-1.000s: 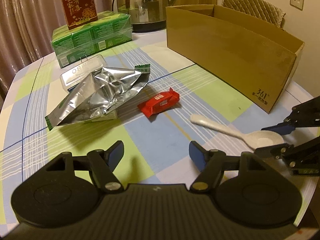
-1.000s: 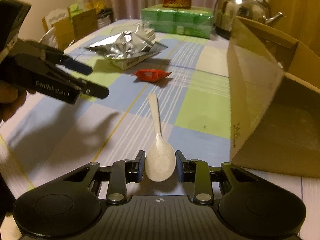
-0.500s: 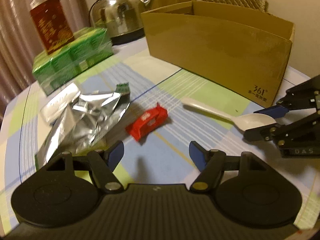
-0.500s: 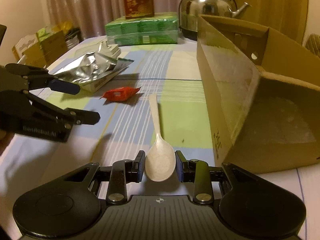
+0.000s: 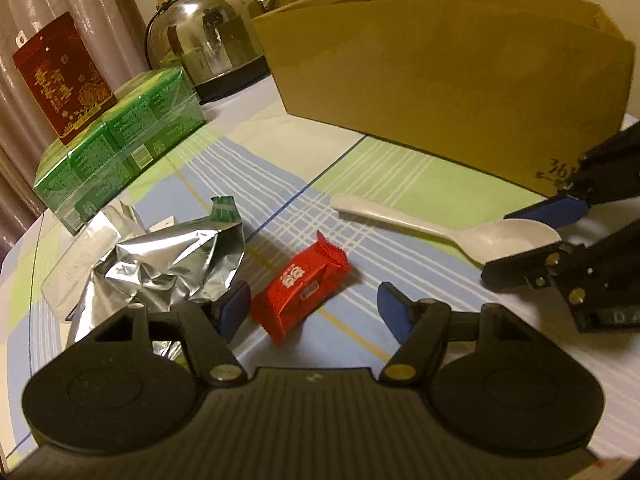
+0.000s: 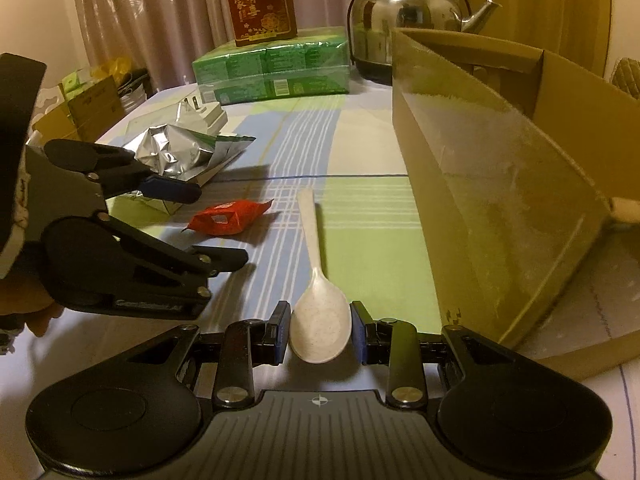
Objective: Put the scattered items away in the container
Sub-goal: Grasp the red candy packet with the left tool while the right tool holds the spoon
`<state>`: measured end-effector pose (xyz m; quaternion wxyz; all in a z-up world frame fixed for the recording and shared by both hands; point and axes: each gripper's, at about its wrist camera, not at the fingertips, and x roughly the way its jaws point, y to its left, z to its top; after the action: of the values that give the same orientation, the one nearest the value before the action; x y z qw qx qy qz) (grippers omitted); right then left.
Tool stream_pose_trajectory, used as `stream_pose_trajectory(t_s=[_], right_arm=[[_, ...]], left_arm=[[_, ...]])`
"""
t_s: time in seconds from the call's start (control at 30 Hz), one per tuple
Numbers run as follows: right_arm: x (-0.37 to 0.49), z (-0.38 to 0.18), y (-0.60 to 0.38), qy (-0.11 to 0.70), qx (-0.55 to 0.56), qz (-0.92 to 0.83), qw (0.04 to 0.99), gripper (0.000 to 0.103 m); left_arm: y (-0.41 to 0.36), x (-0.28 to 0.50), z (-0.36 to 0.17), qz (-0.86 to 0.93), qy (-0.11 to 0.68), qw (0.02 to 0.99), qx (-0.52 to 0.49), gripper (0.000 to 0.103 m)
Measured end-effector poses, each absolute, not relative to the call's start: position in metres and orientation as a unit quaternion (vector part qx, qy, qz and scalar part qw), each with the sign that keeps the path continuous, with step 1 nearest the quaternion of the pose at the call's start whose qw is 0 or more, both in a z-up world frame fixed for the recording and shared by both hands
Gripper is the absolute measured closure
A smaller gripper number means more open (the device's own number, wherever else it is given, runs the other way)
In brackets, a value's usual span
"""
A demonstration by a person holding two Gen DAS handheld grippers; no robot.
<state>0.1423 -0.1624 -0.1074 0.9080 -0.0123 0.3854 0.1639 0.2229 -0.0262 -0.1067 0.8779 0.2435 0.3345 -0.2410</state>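
While the white spoon [image 6: 320,320] is flanked at its bowl by the right gripper [image 6: 320,332], the step in hand is judged to be the closing and lift of that spoon toward the cardboard box [image 6: 500,184]; the pads are seen just beside the bowl on either side, with narrow gaps, so contact is not confirmed and the jaws are recorded as narrowly parted, nothing yet clamped. For a sound grasp it is advised that the closure be made squarely across the widest part of the bowl, since the rounded edges are likely to slip under an off-centre pinch, and that the handle, which points away along the checked tablecloth [image 6: 360,240], be kept level on lifting so that it clears the box wall standing just to the right. The left gripper [image 5: 314,312] is seen spread wide and empty, hovering over the red snack packet [image 5: 300,288], which lies between its fingertips but untouched as far as can be told. A crumpled foil bag [image 5: 172,272] lies just beside that packet. Further off, a green wrapped pack [image 6: 272,68], a red carton [image 6: 256,4] upon it, and a steel kettle [image 6: 408,20] are noted behind the box
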Motion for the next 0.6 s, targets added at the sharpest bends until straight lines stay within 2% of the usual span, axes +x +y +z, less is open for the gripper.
stream_pose_trajectory(t_s=[0.17,0.23,0.3,0.33,0.47,0.6], right_arm=[[0.144,-0.109,-0.160,0.380,-0.015,0.166,0.910,0.075],[0.145,-0.109,-0.160,0.380,-0.014,0.166,0.910,0.075],[0.145,-0.109,-0.160,0.380,-0.011,0.166,0.910,0.075],[0.146,-0.109,-0.159,0.381,-0.010,0.166,0.910,0.075],[0.144,-0.108,-0.160,0.383,-0.008,0.168,0.908,0.075],[0.140,-0.107,-0.163,0.386,-0.008,0.171,0.906,0.075]], left_arm=[[-0.030,0.230,-0.109,-0.236,0.331,0.883,0.235,0.037],[-0.031,0.232,-0.109,-0.234,0.332,0.884,0.232,0.043],[-0.031,0.234,-0.109,-0.233,0.338,0.884,0.222,0.058],[-0.031,0.234,-0.109,-0.231,0.342,0.884,0.219,0.060],[-0.028,0.230,-0.105,-0.225,0.358,0.881,0.214,0.081],[-0.014,0.217,-0.102,-0.228,0.380,0.876,0.192,0.084]])
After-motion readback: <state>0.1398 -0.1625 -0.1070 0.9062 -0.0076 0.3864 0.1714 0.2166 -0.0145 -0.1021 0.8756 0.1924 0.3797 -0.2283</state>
